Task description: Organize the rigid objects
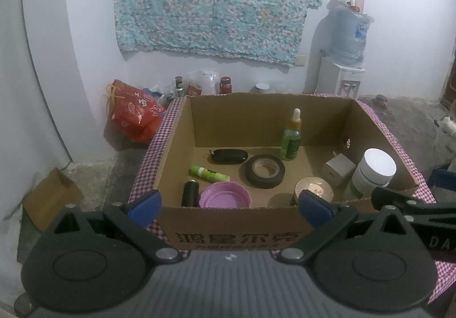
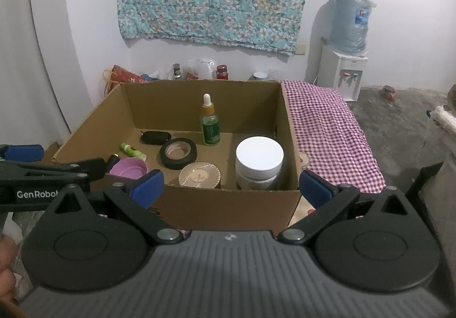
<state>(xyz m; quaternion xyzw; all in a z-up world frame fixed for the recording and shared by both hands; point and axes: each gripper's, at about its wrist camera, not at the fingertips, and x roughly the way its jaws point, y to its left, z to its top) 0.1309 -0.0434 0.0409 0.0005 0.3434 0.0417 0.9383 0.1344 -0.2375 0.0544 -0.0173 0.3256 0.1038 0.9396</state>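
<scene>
Cardboard walls of an open box [image 1: 176, 152] on a purple checked cloth [image 2: 330, 129] enclosed the gathered items: a green dropper bottle [image 1: 291, 138] was stood upright near the back wall, a roll of black tape [image 1: 265, 171] was laid flat before it, and a white-lidded jar [image 1: 370, 175] was set against the right wall. A pink lid [image 1: 225, 194] and a gold round tin [image 1: 314, 189] were seen near the front wall. The left gripper [image 1: 228, 204] and right gripper [image 2: 230, 188] were held wide apart and empty, short of the box's front.
</scene>
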